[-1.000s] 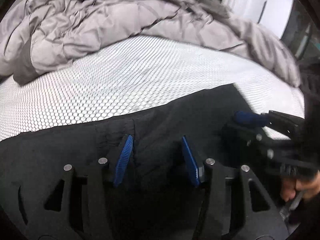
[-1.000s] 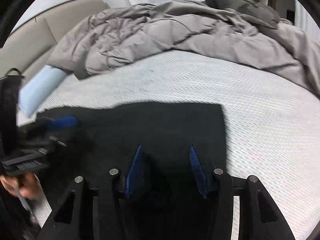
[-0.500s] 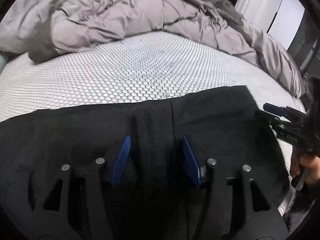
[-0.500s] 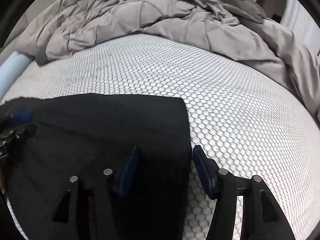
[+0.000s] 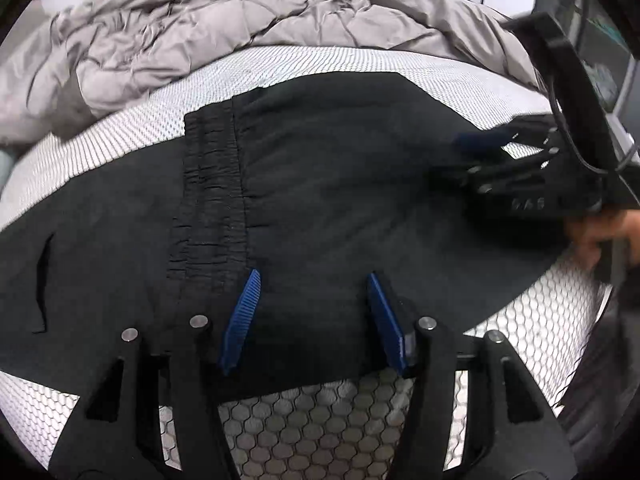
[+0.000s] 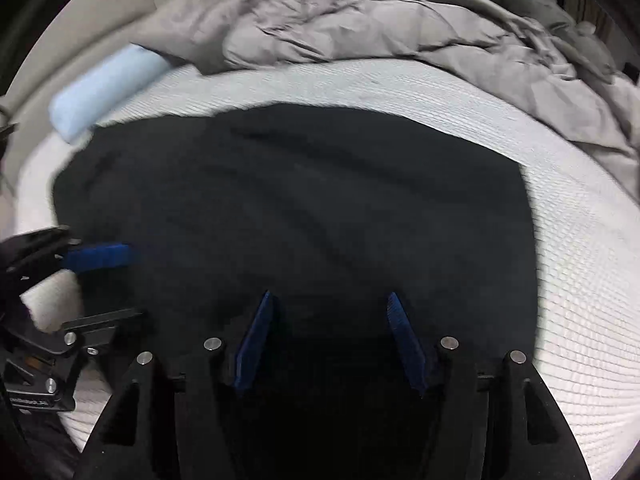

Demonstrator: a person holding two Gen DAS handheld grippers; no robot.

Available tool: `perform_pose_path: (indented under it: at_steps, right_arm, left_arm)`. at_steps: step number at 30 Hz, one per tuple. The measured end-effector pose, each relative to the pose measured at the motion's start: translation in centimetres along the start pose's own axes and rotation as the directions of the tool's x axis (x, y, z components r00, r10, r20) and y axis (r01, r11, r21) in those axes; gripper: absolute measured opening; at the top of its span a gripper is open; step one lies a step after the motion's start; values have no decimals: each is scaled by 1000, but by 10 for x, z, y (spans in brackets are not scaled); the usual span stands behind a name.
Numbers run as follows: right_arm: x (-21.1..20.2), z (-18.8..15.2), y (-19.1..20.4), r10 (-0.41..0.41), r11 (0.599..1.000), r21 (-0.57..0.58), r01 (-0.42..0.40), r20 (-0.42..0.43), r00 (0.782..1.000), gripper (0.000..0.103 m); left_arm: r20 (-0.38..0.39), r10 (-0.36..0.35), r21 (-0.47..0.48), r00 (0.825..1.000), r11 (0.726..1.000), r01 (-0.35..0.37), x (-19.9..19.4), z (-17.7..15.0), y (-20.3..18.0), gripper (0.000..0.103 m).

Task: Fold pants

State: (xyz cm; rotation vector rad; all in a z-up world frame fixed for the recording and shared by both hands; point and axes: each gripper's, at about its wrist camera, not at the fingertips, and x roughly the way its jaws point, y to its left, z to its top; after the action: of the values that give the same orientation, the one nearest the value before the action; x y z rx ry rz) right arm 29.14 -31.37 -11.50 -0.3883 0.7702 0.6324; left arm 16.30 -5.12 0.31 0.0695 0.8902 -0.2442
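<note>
White honeycomb-textured mattress (image 5: 312, 432) as landmark; crumpled grey quilted duvet (image 6: 360, 28) heaped along its far edge; pale blue cylindrical bolster pillow (image 6: 106, 90) at its far-left corner.

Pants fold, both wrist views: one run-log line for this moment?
pants: flat on mattress, waistband showing | left gripper: open, over near edge | right gripper: open, over pants | duvet: bunched behind

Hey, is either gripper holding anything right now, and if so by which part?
Nothing is held. The left gripper and right gripper are both open over the black pants.
</note>
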Motion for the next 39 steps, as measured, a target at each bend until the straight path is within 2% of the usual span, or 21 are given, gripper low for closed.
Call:
perform_pose_path:
  at_steps: [3,6,8,10,12,14,16,18,21,23,24,27,28,30,31,32,34,35,36,38,39]
  right_arm:
    - [-10,-11,-20,-117,992,-40,117,-2,993,61]
    - [-27,-29,-36,-144,989,22,143,23,989,65]
    - [-42,-36,-36,-34,995,94,28,60,998,65]
    - [-57,-40,-29,110,984,124,-127,140,984,65]
    - [-55,-36,-12,152,981,102,-168,150,977,65]
    - [-38,-34,7,134,990,34,-138,98,986,65]
    - [-19,-35,18,79,997,-31,-78,39,996,65]
    - [-19,-40,20,22,995,-99,-17,43,999,67]
    - [-30,-52,-9,-53,996,-71,55,30,998,69]
    - [-34,-65,-37,-109,994,-23,109,7,994,77]
    - [-35,-68,-52,-111,994,22,111,-1,994,78]
    - [-39,-83,-94,-55,983,177,55,-3,998,79]
    - [-40,-86,-102,-19,977,210,16,12,1000,78]
    - [-46,-87,-113,93,948,299,-111,74,993,77]
    - [-47,-87,-120,196,906,355,-231,132,972,76]
    - [-45,-87,-124,253,873,386,-296,159,954,75]
    - [-35,-85,-126,336,816,427,-390,198,921,68]
    - [-27,-80,-125,357,799,437,-412,206,911,65]
    - [-19,-77,-123,370,782,458,-424,206,906,61]
    - [0,-70,-122,408,722,516,-462,222,886,37]
    - [5,-64,-120,410,711,529,-463,223,884,28]
  left_arm:
    - [2,21,15,1000,1000,-21,-2,-4,-4,53]
    - [-1,44,29,999,999,-44,-1,-5,-8,54]
    - [-1,59,36,998,998,-59,-2,-6,-13,56]
    - [0,68,37,998,997,-68,-1,-6,-15,57]
    - [1,69,36,998,997,-69,2,-2,-11,57]
    - [0,67,40,998,997,-67,3,-1,-11,57]
    - [1,64,54,998,996,-64,4,-2,-11,58]
    - [5,56,55,998,997,-57,4,-2,-9,58]
    - [8,48,58,999,997,-49,3,-4,-8,58]
    - [9,48,60,999,997,-48,3,-4,-8,58]
    - [10,50,62,999,997,-50,3,-4,-8,58]
    - [8,54,66,998,996,-55,3,-4,-8,58]
    - [8,54,66,998,996,-55,2,-4,-8,58]
    - [6,50,57,999,997,-51,2,-3,-6,58]
    - [6,47,51,999,998,-47,3,-3,-5,59]
    - [6,46,50,999,998,-46,3,-3,-5,59]
    - [7,45,51,999,998,-46,3,-3,-4,59]
    - [8,45,52,999,998,-46,3,-3,-3,59]
    - [9,46,51,999,998,-47,3,-3,-3,59]
    - [11,46,51,999,998,-46,3,-3,-3,59]
    - [13,44,49,999,998,-45,3,-3,-3,59]
